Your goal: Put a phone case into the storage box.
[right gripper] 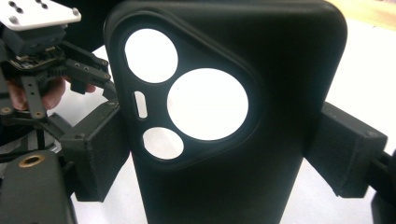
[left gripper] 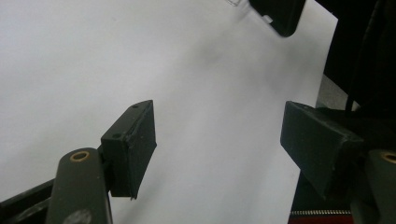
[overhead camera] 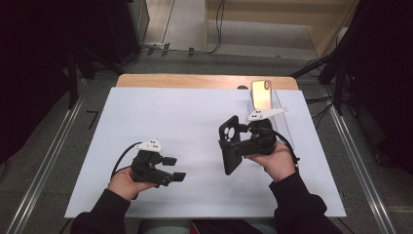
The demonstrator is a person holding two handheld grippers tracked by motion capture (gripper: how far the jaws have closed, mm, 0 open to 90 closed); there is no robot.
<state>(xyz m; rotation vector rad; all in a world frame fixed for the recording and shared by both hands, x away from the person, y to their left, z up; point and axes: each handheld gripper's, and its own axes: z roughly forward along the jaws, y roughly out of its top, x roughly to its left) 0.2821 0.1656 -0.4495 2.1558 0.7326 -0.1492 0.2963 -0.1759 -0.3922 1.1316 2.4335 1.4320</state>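
Observation:
A black phone case (overhead camera: pixel 228 132) with round camera cut-outs stands upright on edge above the white sheet, and my right gripper (overhead camera: pixel 235 147) is shut on it. In the right gripper view the case (right gripper: pixel 280 70) sits between both pads (right gripper: pixel 100 154), pressed on its two long sides. My left gripper (overhead camera: pixel 175 168) hovers low at the front left, open with nothing between its jaws. The left gripper view shows that gap (left gripper: pixel 219 149) over bare white sheet, with a corner of the case (left gripper: pixel 280 14) at the top. A phone (overhead camera: pixel 261 94) leans upright at the back right.
A white sheet (overhead camera: pixel 170 117) covers the wooden table (overhead camera: pixel 195 80). The phone rests in a clear stand (overhead camera: pixel 282 114) just behind my right hand. Dark equipment and cables ring the table on the floor. The left gripper (right gripper: pixel 42 70) appears at the left of the right gripper view.

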